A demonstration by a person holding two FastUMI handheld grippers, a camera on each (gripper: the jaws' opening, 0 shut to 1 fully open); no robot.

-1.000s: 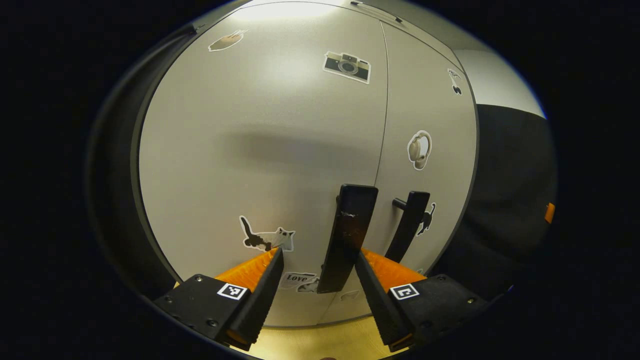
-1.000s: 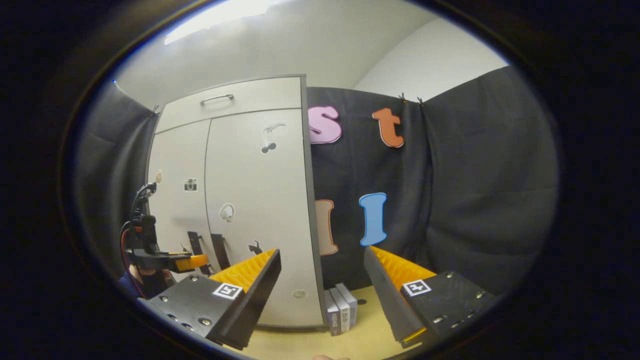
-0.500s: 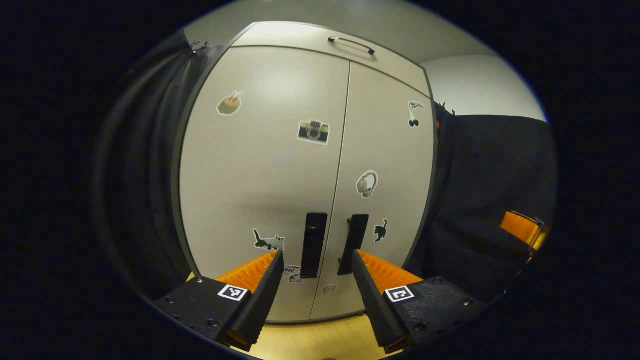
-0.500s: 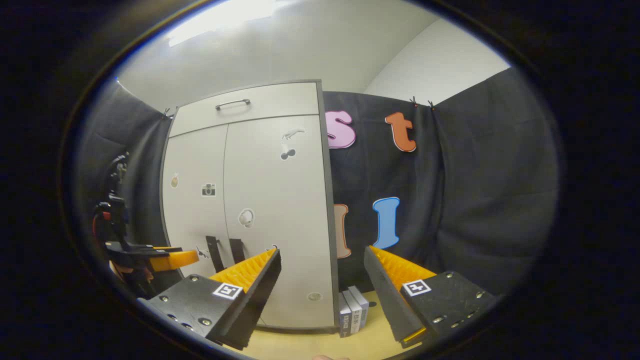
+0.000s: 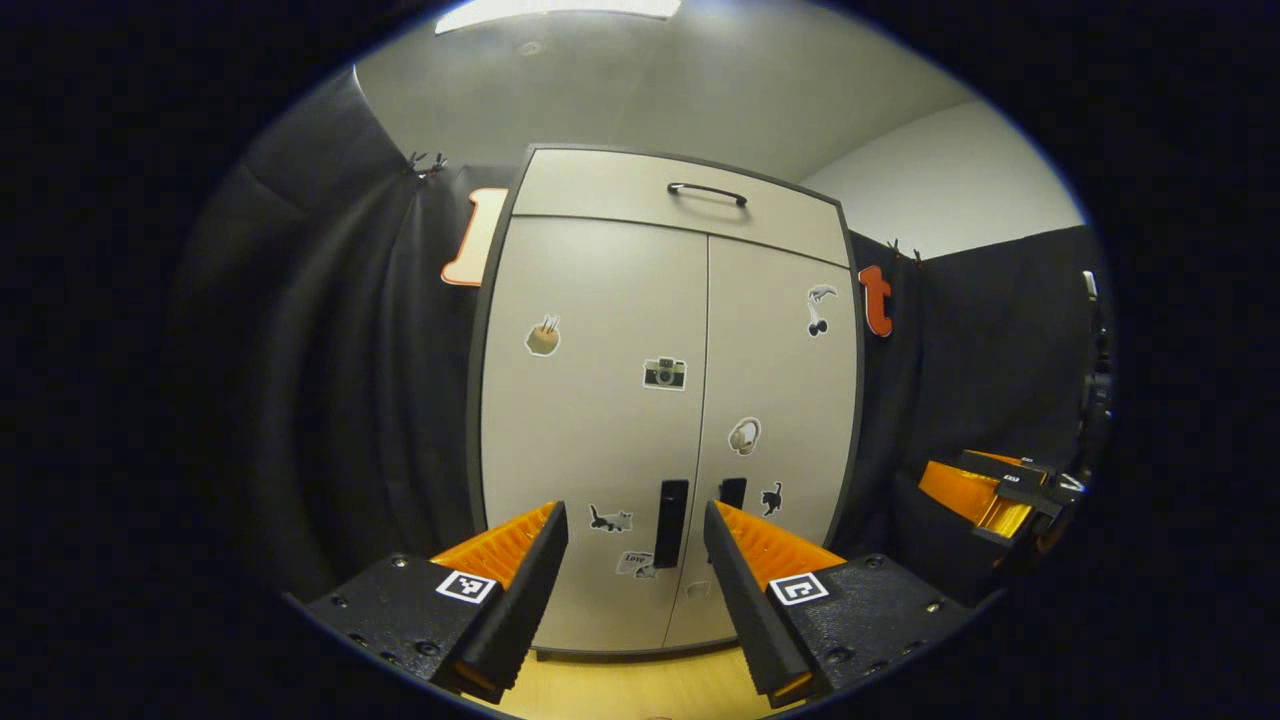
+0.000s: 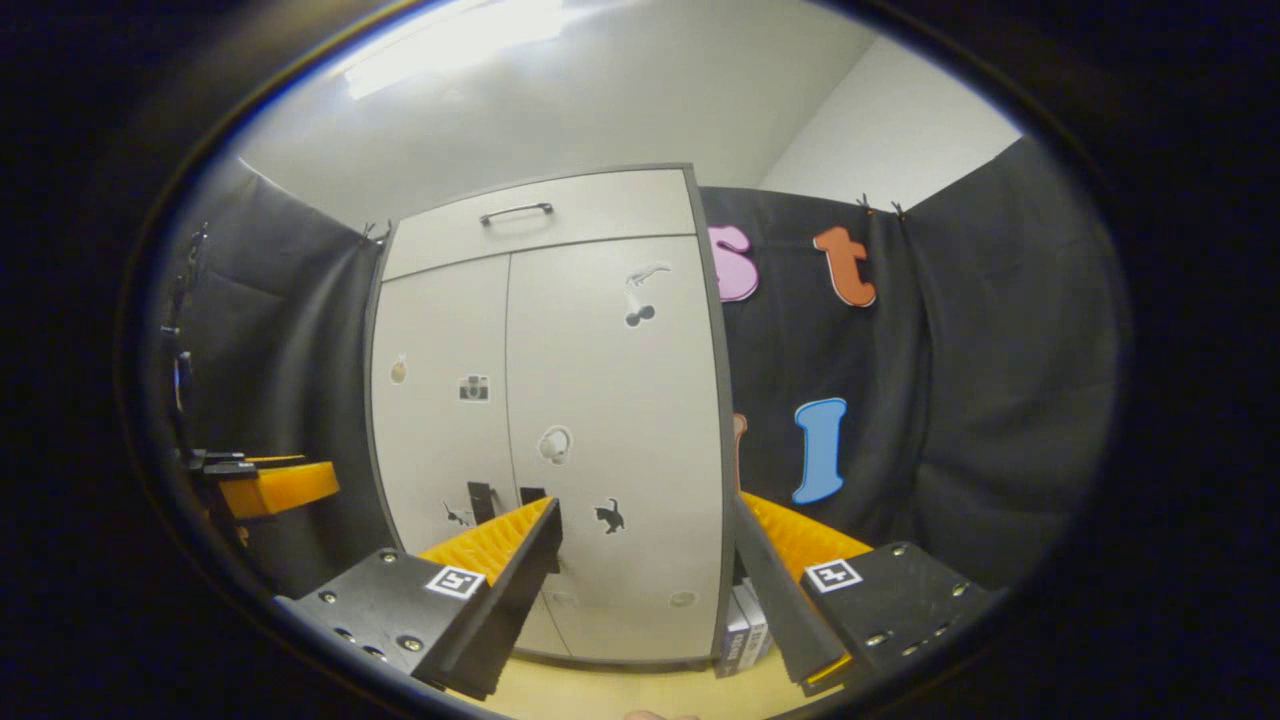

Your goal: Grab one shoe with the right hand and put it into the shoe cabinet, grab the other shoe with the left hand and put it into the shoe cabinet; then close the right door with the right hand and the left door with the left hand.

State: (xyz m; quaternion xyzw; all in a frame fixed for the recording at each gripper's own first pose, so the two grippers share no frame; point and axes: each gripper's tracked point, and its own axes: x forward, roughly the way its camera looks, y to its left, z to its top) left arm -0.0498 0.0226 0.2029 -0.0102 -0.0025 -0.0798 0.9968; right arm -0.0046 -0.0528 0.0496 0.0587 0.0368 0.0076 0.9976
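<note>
In the left gripper view the cabinet [image 5: 665, 400] is standing with both doors shut, left door [image 5: 590, 420] and right door [image 5: 780, 400] meeting at a thin seam, their dark handles [image 5: 670, 523] side by side near the bottom. The left gripper [image 5: 635, 580] is hanging in front of it, well apart, fingers spread and holding nothing. In the right gripper view the right gripper [image 6: 645, 590] is likewise gaping empty before the cabinet [image 6: 560, 420], the shoes hidden from sight.
</note>
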